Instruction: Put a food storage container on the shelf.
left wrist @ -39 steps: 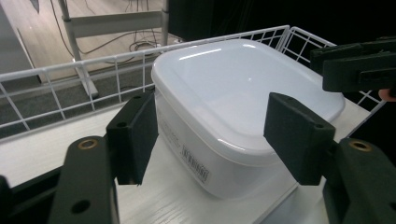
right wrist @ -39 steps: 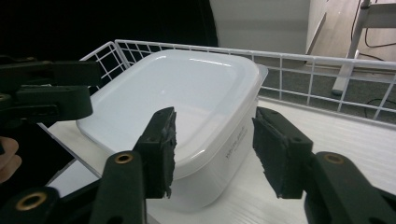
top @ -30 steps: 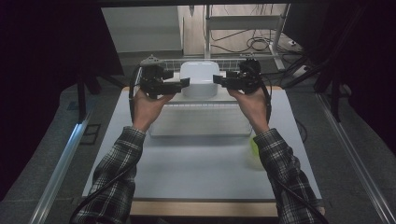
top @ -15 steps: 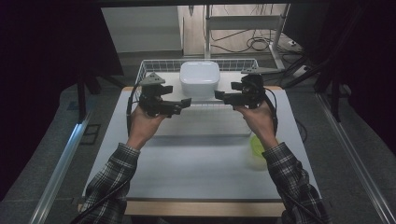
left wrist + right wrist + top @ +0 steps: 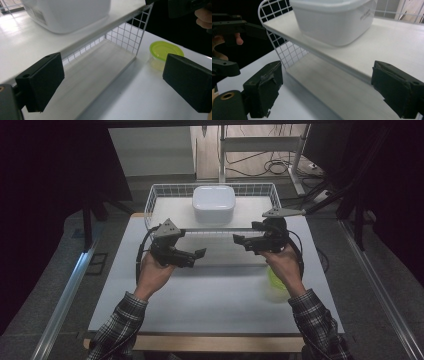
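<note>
**Desk:** What's the setting?

**Caption:** A dim workroom, a white table (image 5: pixel 210 305) lit at its centre. You stand at six o'clock, plaid sleeves coming in from the bottom edge. A white wire rack (image 5: pixel 155 202) sits at twelve o'clock, and a white lidded tub (image 5: pixel 214 203) rests on its upper shelf.

**Desk:** And the fingers?

**Caption:** Your left gripper (image 5: pixel 196 256) has just been opening; its jaws stand wide apart with nothing between them and touch nothing. The same goes for your right gripper (image 5: pixel 241 240): jaws just spread, empty, clear of the shelf. The two point at each other across a gap, just on your side of the rack's front edge.

**Desk:** Where's the room to move?

**Caption:** Bare table runs from the grippers down to six o'clock. At four o'clock a clear cup with a yellow-green lid (image 5: pixel 166 50) stands just under your right wrist. In the left gripper view, the rack's lower bay (image 5: pixel 100 67) lies open beneath the shelf.
</note>
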A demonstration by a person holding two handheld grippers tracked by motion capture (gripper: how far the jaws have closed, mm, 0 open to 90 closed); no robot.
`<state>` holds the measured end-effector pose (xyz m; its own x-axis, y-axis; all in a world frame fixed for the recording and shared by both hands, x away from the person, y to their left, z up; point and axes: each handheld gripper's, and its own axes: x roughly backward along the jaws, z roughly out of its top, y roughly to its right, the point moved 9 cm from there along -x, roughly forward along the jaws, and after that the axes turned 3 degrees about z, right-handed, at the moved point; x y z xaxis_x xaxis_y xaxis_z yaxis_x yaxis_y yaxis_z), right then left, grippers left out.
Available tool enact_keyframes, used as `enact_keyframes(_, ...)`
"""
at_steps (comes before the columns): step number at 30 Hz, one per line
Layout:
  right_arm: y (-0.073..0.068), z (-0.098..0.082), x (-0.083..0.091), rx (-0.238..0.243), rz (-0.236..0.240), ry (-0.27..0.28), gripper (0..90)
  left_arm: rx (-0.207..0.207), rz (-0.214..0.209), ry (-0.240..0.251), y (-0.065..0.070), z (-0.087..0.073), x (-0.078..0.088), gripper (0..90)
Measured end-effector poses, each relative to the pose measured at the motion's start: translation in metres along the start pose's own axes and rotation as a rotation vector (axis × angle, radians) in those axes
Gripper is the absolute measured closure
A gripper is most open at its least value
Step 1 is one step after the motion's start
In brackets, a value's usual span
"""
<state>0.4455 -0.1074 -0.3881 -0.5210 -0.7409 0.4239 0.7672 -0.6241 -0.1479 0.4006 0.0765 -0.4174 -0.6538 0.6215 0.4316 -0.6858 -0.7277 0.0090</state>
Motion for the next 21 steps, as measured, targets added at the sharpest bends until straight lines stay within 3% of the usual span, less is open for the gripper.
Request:
enact_keyframes(4,-0.004,-0.014,0.002,0.033,-0.010,-0.016,7.6,-0.018,0.012,-0.009,0.004,-0.012,0.001,2.8)
enact_keyframes(9,-0.010,-0.034,0.005,0.065,-0.001,-0.040,4.3,-0.007,0.001,-0.020,0.009,-0.029,0.003,2.9)
enact_keyframes(17,-0.014,-0.059,0.010,0.066,0.017,-0.041,3.1,-0.001,0.013,-0.047,0.012,-0.053,0.011,3.2)
enact_keyframes(21,-0.015,-0.075,0.011,0.053,0.020,-0.071,3.4,0.022,0.007,-0.026,0.013,-0.063,0.018,3.5)
